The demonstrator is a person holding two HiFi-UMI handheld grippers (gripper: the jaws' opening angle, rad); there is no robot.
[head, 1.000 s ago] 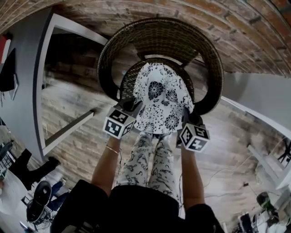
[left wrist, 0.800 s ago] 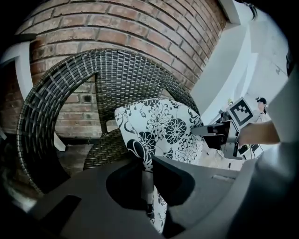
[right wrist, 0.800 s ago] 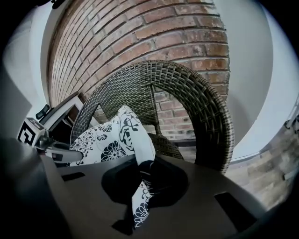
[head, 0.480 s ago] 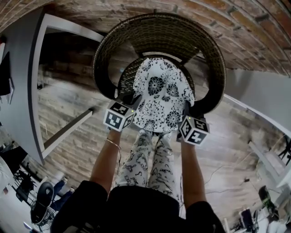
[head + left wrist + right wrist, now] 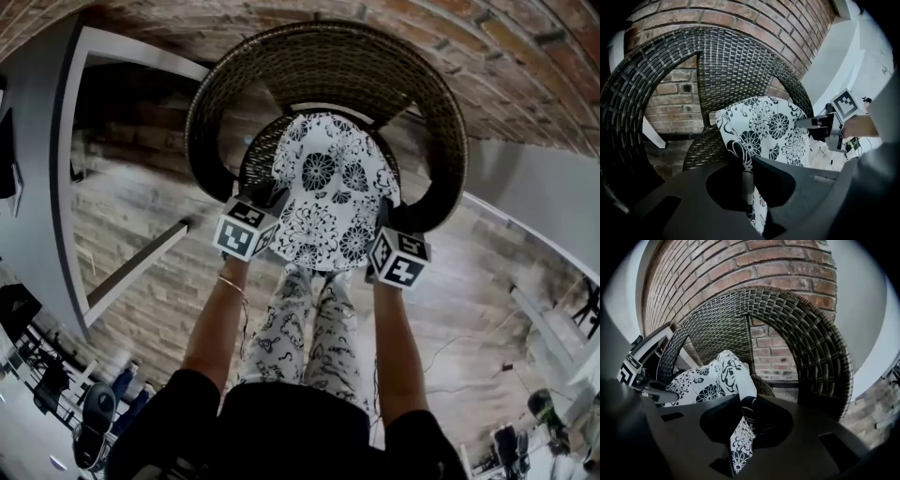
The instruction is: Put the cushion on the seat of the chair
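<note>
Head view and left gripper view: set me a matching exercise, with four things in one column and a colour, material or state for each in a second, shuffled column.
Things:
1. cushion
2. wicker chair
3. left gripper
4. brick wall

Descriptions:
A. red-brown with pale joints
B. dark woven strands
C. white with black flowers
D. shut on a fabric edge

Pairs: 1-C, 2-B, 3-D, 4-A
</note>
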